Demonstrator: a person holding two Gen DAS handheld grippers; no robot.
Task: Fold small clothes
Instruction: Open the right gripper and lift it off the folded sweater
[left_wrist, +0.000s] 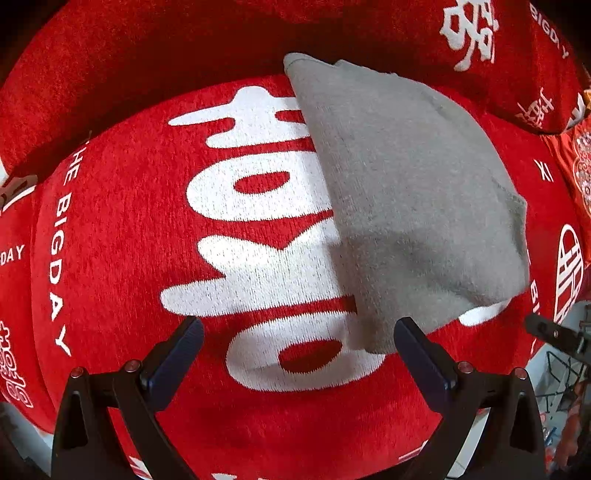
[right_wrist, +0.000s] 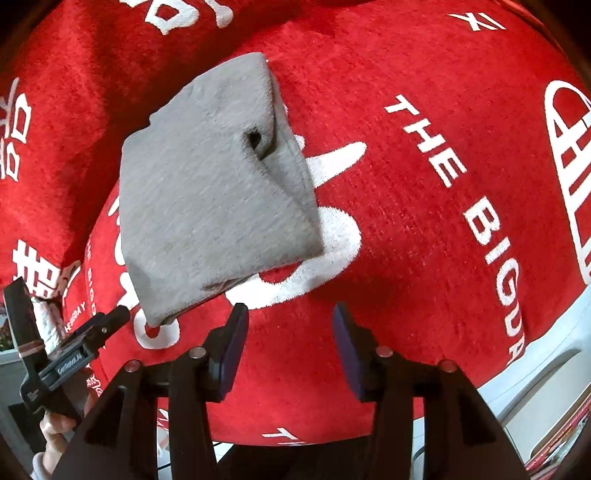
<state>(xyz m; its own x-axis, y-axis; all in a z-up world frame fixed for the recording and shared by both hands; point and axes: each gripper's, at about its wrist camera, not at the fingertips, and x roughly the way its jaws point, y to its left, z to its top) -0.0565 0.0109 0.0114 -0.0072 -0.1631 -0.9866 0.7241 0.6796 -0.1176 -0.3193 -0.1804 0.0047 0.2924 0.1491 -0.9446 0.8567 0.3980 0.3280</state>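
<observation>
A small grey garment (left_wrist: 410, 192) lies folded flat on a red cushion (left_wrist: 140, 229) with white lettering. In the right wrist view the grey garment (right_wrist: 214, 192) is a compact folded packet with layered edges on its right side. My left gripper (left_wrist: 299, 343) is open and empty, just in front of the garment's near corner. My right gripper (right_wrist: 290, 332) is open and empty, a little below and right of the garment. The left gripper also shows at the lower left of the right wrist view (right_wrist: 92, 328).
A red backrest cushion (left_wrist: 147, 48) rises behind the seat. The seat's front edge (right_wrist: 498, 373) drops to a pale floor. A patterned orange-red item (left_wrist: 576, 162) lies at the right. Dark wire objects (left_wrist: 561, 373) stand beyond the right edge.
</observation>
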